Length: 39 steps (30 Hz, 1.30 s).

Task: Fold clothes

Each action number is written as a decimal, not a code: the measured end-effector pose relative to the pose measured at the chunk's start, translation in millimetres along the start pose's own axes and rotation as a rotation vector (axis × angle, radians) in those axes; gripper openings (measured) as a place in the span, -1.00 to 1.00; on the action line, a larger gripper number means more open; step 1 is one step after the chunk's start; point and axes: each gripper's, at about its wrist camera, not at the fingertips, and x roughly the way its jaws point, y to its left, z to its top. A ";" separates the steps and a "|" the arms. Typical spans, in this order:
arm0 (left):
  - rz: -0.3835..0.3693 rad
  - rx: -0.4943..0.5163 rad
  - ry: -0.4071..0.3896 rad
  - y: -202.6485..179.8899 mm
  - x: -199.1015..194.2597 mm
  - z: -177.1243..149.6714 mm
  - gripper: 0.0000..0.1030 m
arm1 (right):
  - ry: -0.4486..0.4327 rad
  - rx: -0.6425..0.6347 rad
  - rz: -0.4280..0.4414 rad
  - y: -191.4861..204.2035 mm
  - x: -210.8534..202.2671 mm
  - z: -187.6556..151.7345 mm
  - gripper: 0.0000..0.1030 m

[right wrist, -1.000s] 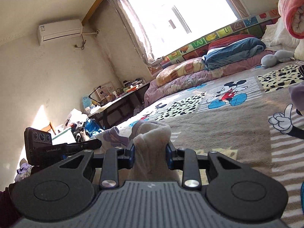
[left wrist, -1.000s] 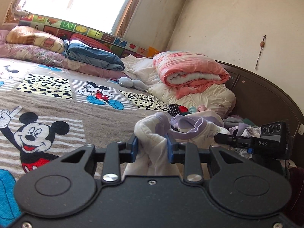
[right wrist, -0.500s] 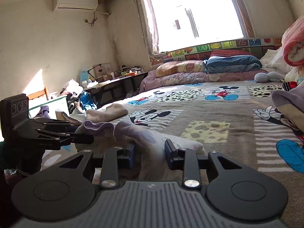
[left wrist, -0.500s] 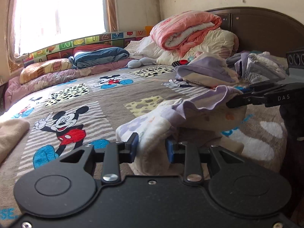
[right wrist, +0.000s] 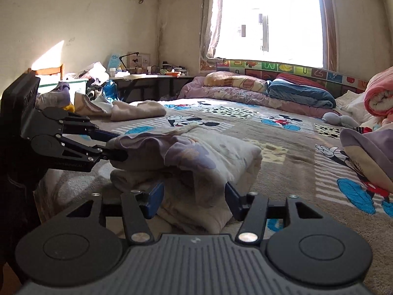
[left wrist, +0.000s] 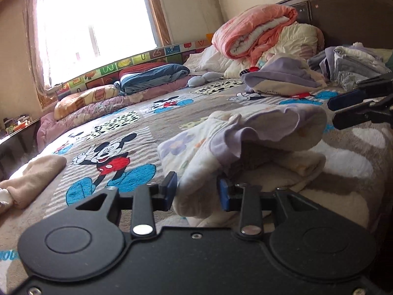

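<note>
On the bed: a cream and lilac garment (left wrist: 245, 142) lies folded over on the cartoon-mouse bedspread (left wrist: 115, 137), near its front edge, one layer doubled onto another.
Left gripper (left wrist: 197, 193): jaws have just been opening; cloth sits between them, with a gap at the left pad, so the hold looks let go.
Right gripper (right wrist: 194, 198): jaws have just been opening and stand well apart, with the garment's folded edge between them and neither pad pressing.
Risk, snagging: if either gripper pulls back while fleece clings to a pad, the top layer could drag and undo the fold.
Risk, springing open: the upper lilac flap arches over a hollow instead of lying flat; I judge it may slump crookedly once let go.
Risk, clutter: a second lilac garment (left wrist: 280, 78) lies well apart, toward the pillows.
Hidden: the garment's underside and near edge sit behind both gripper bodies.
Hard to tell: what kind of garment it is, and how many layers lie stacked.
Cut off: the person holding the grippers is not visible.
</note>
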 end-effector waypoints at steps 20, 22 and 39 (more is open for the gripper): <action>-0.086 -0.432 -0.004 25.4 61.4 30.4 -0.34 | -0.056 0.232 0.014 -47.8 85.5 28.8 0.01; -0.082 -0.361 0.046 12.8 74.4 12.4 -0.30 | 0.009 0.183 0.011 -41.6 98.9 11.6 0.01; -0.018 -0.226 0.025 -4.3 75.2 -6.1 -0.26 | 0.037 0.048 -0.024 -2.4 82.0 -8.8 0.17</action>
